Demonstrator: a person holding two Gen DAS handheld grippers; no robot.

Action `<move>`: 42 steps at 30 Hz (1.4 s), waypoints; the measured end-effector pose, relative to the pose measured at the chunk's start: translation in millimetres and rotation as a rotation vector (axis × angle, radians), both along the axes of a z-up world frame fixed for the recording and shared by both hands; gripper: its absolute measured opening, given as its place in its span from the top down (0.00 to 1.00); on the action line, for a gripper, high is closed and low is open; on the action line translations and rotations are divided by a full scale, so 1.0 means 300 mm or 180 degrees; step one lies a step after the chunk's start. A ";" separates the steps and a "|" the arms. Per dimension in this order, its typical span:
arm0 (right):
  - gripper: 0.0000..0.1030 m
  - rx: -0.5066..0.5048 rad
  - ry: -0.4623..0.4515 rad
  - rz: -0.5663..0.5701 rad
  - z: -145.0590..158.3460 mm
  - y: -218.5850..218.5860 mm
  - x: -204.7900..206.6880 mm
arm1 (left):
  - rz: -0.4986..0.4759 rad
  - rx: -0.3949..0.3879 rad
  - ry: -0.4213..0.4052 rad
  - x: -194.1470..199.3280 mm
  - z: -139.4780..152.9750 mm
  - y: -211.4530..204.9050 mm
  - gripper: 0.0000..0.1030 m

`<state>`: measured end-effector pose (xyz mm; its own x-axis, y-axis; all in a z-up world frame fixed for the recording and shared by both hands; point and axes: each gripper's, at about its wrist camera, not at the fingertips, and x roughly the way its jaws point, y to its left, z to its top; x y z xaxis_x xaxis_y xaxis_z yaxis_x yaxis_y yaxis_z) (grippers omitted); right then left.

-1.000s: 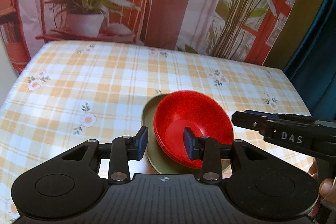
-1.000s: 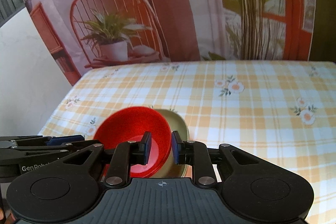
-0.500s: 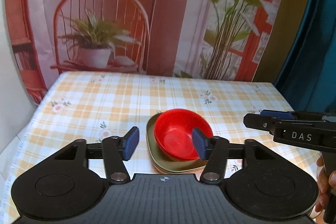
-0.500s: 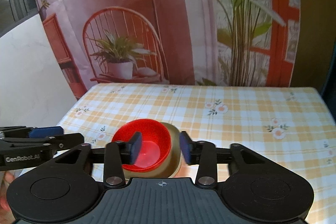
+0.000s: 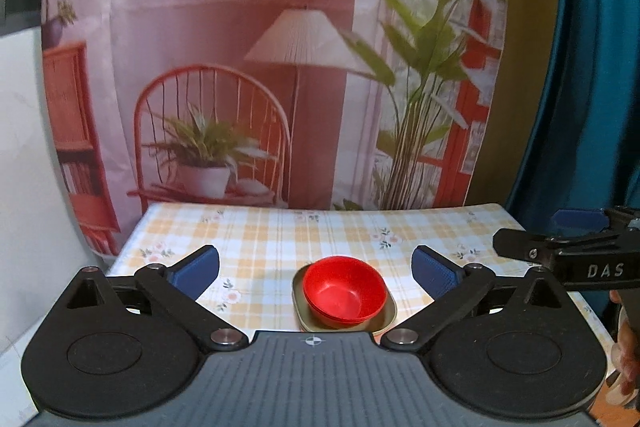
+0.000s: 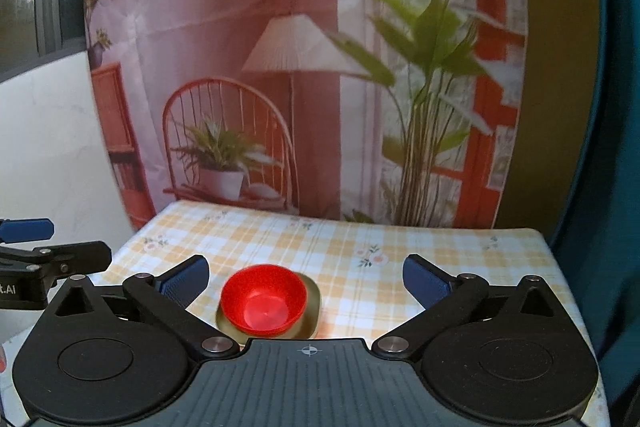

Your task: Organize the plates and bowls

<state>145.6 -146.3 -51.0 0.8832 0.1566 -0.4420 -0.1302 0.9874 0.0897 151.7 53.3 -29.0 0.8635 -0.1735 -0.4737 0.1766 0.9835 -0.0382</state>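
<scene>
Red bowl (image 5: 344, 290) sits nested on the olive plate (image 5: 387, 319) near the tabletop (image 5: 280, 239) near edge, both left tool (image 5: 314, 271) and right tool (image 6: 305, 279) wide open, empty, well clear; we judge stacking complete, next only withdrawal.
</scene>
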 end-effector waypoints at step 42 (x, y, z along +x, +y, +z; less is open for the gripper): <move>0.00 0.0104 -0.0489 -0.0154 0.193 -0.076 -0.379 | 0.0162 0.0104 -0.0677 -0.350 0.225 -0.056 0.00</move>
